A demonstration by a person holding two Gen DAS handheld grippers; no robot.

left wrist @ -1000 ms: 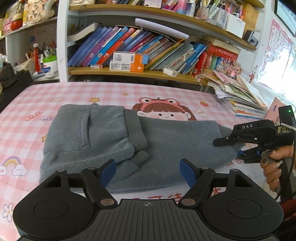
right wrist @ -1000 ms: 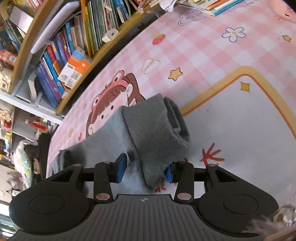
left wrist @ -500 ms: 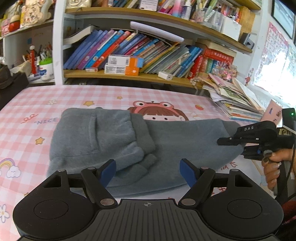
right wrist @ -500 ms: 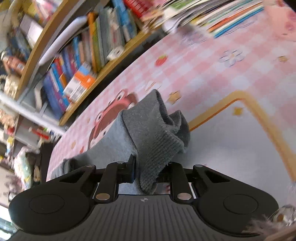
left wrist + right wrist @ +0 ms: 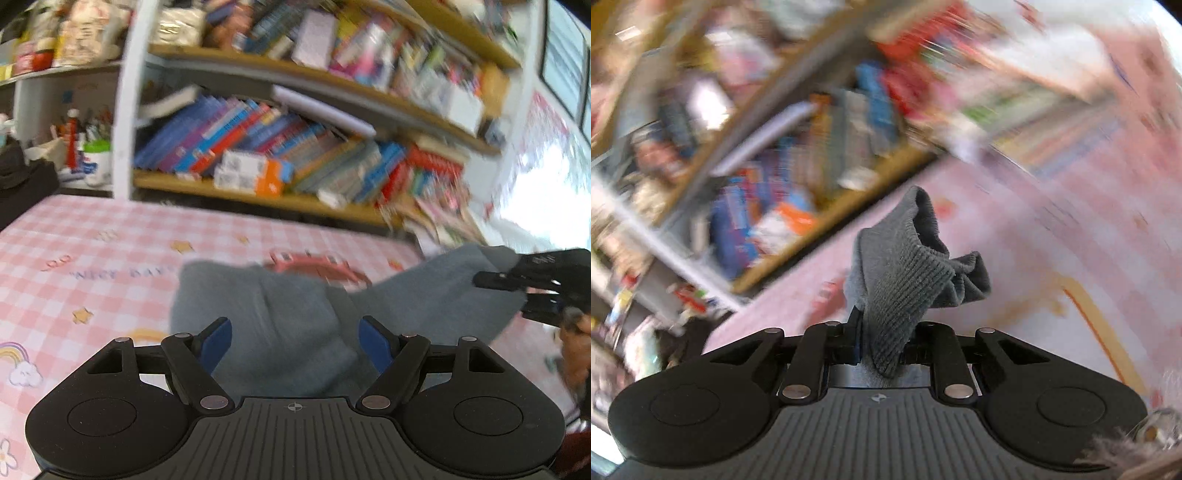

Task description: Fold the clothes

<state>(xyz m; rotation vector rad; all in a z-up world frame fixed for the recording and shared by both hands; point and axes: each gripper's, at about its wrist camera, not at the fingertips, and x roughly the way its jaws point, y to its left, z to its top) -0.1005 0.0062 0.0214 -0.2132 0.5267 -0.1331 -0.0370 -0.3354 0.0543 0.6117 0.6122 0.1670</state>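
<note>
Grey fleece trousers (image 5: 280, 314) lie on the pink checked tablecloth (image 5: 92, 258), folded part at the left, legs stretching right. In the left wrist view my left gripper (image 5: 295, 343) hovers open over the near edge of the cloth, nothing between its blue pads (image 5: 218, 341). At the right of that view the right gripper (image 5: 517, 284) has the leg end raised off the table. The right wrist view shows my right gripper (image 5: 882, 339) shut on the ribbed cuff (image 5: 905, 273), which stands up between the fingers. Both views are blurred.
A bookshelf (image 5: 280, 155) crammed with books runs along the far side of the table. A pile of papers and magazines (image 5: 443, 221) lies at the back right. A person's hand (image 5: 576, 350) holds the right gripper's handle. A dark object (image 5: 22, 188) sits at the far left.
The right gripper closed on the ribbed cuff and lifted it off the table. The left gripper stayed open and its view tilted upward a little.
</note>
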